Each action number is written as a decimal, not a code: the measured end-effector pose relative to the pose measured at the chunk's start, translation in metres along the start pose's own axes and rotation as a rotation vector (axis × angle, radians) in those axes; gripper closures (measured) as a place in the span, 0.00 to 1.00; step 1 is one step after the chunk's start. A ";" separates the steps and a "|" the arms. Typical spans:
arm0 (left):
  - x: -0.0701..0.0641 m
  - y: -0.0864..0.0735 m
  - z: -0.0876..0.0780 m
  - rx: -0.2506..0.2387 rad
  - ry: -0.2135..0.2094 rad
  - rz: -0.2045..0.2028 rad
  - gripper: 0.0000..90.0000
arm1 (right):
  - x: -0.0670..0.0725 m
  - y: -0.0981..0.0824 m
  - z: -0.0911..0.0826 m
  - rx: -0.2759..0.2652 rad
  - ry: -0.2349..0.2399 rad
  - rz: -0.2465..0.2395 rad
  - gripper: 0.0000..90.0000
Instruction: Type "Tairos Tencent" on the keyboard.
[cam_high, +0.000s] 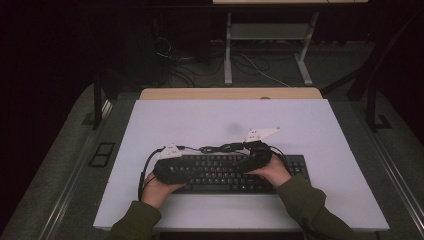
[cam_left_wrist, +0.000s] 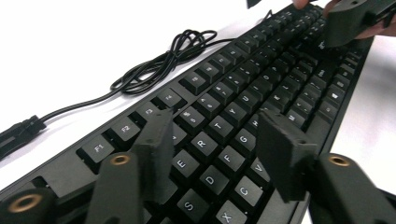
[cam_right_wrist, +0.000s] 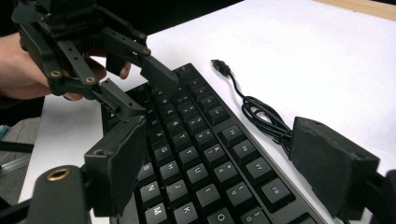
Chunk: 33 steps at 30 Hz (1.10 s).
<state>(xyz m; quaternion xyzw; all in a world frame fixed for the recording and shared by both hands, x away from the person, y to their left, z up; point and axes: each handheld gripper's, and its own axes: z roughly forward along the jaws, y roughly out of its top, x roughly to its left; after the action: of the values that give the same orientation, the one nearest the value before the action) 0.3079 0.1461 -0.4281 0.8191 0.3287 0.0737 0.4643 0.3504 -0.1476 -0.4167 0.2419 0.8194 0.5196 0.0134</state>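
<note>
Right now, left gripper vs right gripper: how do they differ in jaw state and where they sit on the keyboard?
1. The left gripper hangs over the letter keys near the keyboard's left end; the right gripper sits over its right half.
2. The left gripper's jaws stand moderately apart; the right gripper's look spread wider, one pad beyond the keyboard's back edge near the coiled cable.

Shared: both open, holding nothing.

A dim lab or recording room, arranged as a test bench: a white board (cam_high: 280, 125) lies on a wooden table (cam_high: 230, 93) under overhead light, while the surroundings fall into darkness. Beyond the table's far edge stands a second desk on white metal legs (cam_high: 228, 50), with loose cables (cam_high: 200, 65) trailing across grey carpet (cam_high: 60, 150). Dark stand legs (cam_high: 371, 100) flank the right side. A black keyboard (cam_high: 225, 172) sits near the board's front edge.
</note>
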 end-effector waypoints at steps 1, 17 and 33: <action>0.000 0.000 0.000 -0.003 -0.001 0.000 0.45 | 0.001 0.001 0.001 0.004 0.002 0.001 0.21; -0.004 0.000 0.000 -0.026 0.012 0.007 0.16 | 0.010 0.000 0.012 0.084 0.088 -0.020 0.57; -0.001 -0.001 0.000 -0.033 0.026 -0.007 0.11 | 0.018 -0.004 0.017 0.159 0.121 -0.070 0.99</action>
<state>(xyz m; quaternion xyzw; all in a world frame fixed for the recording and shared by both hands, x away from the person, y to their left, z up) 0.3067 0.1465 -0.4288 0.8091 0.3365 0.0881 0.4736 0.3375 -0.1271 -0.4236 0.1816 0.8654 0.4655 -0.0372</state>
